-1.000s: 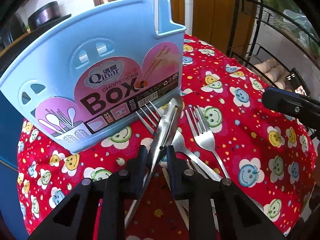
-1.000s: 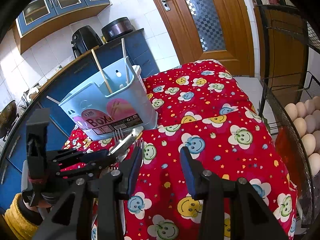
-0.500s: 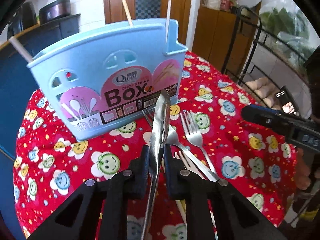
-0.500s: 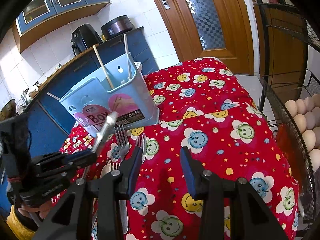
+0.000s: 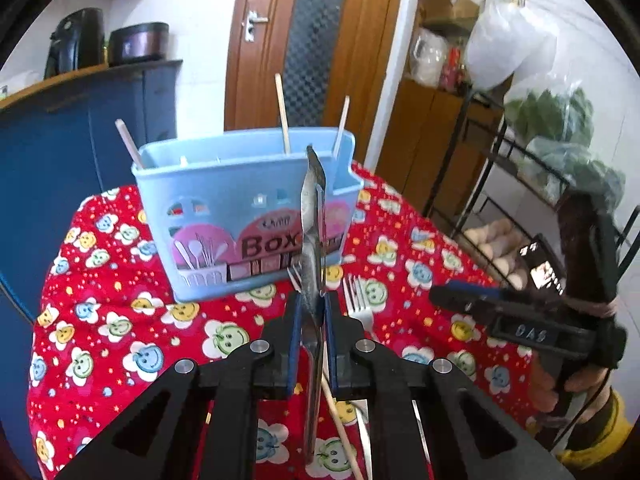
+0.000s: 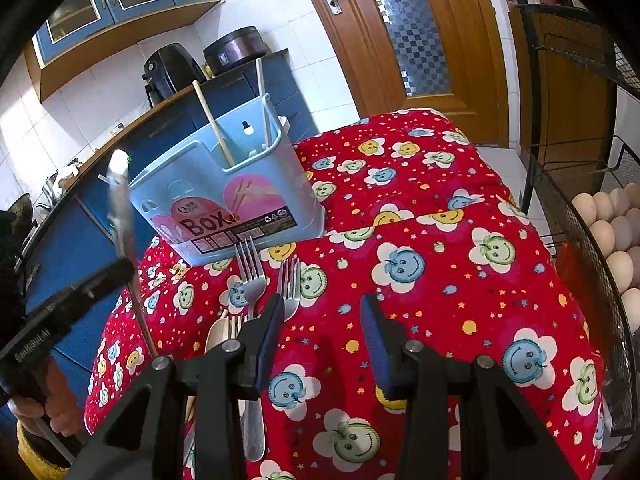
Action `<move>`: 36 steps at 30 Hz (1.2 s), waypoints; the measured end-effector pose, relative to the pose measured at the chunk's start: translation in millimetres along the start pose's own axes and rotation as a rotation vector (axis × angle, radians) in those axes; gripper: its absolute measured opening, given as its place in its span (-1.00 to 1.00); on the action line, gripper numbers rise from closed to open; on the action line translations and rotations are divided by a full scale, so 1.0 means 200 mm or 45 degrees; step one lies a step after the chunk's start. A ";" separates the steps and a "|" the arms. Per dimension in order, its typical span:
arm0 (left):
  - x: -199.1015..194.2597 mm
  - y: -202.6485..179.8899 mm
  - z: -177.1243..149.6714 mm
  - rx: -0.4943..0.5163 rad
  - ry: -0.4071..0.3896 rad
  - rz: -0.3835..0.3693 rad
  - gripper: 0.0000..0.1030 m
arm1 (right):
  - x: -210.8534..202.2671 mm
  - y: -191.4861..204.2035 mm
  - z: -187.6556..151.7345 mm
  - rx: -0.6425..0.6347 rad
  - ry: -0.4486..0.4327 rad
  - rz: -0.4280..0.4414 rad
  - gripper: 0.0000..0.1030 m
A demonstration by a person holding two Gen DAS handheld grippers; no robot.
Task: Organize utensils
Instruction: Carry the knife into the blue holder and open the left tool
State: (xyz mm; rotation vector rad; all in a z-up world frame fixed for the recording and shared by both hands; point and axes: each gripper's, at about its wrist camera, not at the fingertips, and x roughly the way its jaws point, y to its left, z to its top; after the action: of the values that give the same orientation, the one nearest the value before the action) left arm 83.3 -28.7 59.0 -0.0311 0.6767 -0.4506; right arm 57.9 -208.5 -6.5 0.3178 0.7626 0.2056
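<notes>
- Left hand-held gripper (image 5: 311, 312): jaws have just been closing, now pinched tight on a metal utensil (image 5: 313, 232) (spoon or knife, can't tell which; seen edge-on).
- Change vs a sec ago: utensil was lying low near the forks in front of the box; now it's lifted clear of the desk (image 6: 420, 208), turned to stand near upright, its top end level w/ the box (image 5: 240, 200) rim in the left view.
- Right view confirms: utensil is up in the air, left of the box, not yet over the opening.
- Box itself hasn't shifted; three chopsticks (image 5: 282, 112) stand in it, same as before.
- Right hand-held gripper (image 6: 322, 340): jaws apart, nothing between them, same spot as before, hovering over the cloth near the box's front.
- Left on the desk in front of the box: two forks (image 6: 252, 268), a spoon (image 6: 216, 332), a loose chopstick (image 5: 340, 420).
- Meaning: pick looks done, grip seems firm; next step is likely carrying it over the box rim and dropping it in. Most of the sorting's still to do.
</notes>
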 end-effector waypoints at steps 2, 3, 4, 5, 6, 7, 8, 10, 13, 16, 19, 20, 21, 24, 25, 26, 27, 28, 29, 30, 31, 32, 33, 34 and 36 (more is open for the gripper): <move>-0.03 0.01 0.02 -0.019 -0.031 -0.005 -0.81 | 0.00 0.00 0.00 -0.001 0.002 -0.003 -0.17; -0.05 0.01 0.03 -0.031 -0.047 -0.006 -0.81 | 0.00 0.01 0.00 -0.003 0.003 0.000 -0.17; -0.06 0.02 0.04 -0.044 -0.065 -0.007 -0.81 | 0.00 0.02 -0.01 -0.006 0.003 0.001 -0.17; -0.08 0.03 0.06 -0.055 -0.085 -0.007 -0.81 | -0.01 0.02 -0.01 -0.010 0.002 0.001 -0.17; -0.10 0.04 0.07 -0.064 -0.103 -0.006 -0.81 | -0.01 0.03 -0.01 -0.014 0.001 0.001 -0.17; -0.11 0.04 0.09 -0.068 -0.119 -0.003 -0.81 | -0.01 0.03 -0.01 -0.016 0.000 0.001 -0.17; -0.12 0.04 0.10 -0.069 -0.130 0.001 -0.81 | -0.01 0.03 -0.01 -0.017 0.001 0.004 -0.17; -0.15 0.05 0.13 -0.070 -0.161 0.010 -0.81 | -0.01 0.04 -0.01 -0.017 0.005 0.008 -0.17; -0.20 0.07 0.20 -0.073 -0.207 0.025 -0.81 | -0.01 0.05 -0.01 -0.024 0.007 0.013 -0.17; -0.24 0.07 0.27 -0.059 -0.259 0.054 -0.81 | -0.01 0.06 -0.01 -0.031 0.008 0.018 -0.17; -0.27 0.07 0.33 -0.054 -0.310 0.079 -0.81 | 0.00 0.06 -0.01 -0.035 0.010 0.019 -0.17; -0.28 0.08 0.36 -0.058 -0.329 0.081 -0.81 | 0.00 0.06 -0.01 -0.036 0.012 0.019 -0.17; -0.29 0.08 0.38 -0.060 -0.345 0.085 -0.81 | 0.00 0.06 -0.01 -0.036 0.014 0.018 -0.17; -0.32 0.09 0.45 -0.053 -0.390 0.115 -0.81 | 0.01 0.06 -0.01 -0.038 0.017 0.017 -0.17; -0.32 0.10 0.47 -0.053 -0.401 0.123 -0.81 | 0.01 0.06 -0.01 -0.037 0.017 0.017 -0.17; -0.32 0.11 0.51 -0.054 -0.418 0.137 -0.81 | 0.01 0.06 -0.01 -0.035 0.018 0.018 -0.17; -0.32 0.11 0.53 -0.056 -0.435 0.152 -0.81 | 0.01 0.06 -0.01 -0.034 0.019 0.019 -0.17; -0.32 0.12 0.55 -0.057 -0.448 0.167 -0.81 | 0.02 0.06 -0.01 -0.034 0.021 0.018 -0.17; -0.31 0.13 0.58 -0.061 -0.463 0.185 -0.81 | 0.02 0.06 -0.01 -0.034 0.022 0.017 -0.17; -0.31 0.14 0.60 -0.068 -0.475 0.195 -0.81 | 0.02 0.06 -0.01 -0.035 0.024 0.016 -0.17; -0.30 0.15 0.62 -0.078 -0.490 0.207 -0.81 | 0.03 0.06 -0.01 -0.034 0.025 0.016 -0.17; -0.29 0.16 0.64 -0.085 -0.500 0.214 -0.81 | 0.03 0.06 -0.01 -0.034 0.026 0.015 -0.17; -0.28 0.17 0.65 -0.094 -0.515 0.228 -0.81 | 0.03 0.06 -0.01 -0.034 0.026 0.015 -0.17; -0.26 0.18 0.66 -0.098 -0.526 0.245 -0.81 | 0.03 0.05 -0.01 -0.035 0.026 0.014 -0.17; -0.23 0.20 0.67 -0.102 -0.542 0.273 -0.81 | 0.03 0.05 -0.01 -0.037 0.027 0.012 -0.17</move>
State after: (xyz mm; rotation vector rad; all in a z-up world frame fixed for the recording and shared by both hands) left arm 150.3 10.9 184.3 -0.1251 0.2739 -0.1991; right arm 60.7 -196.6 -7.6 0.2922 0.7782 0.2289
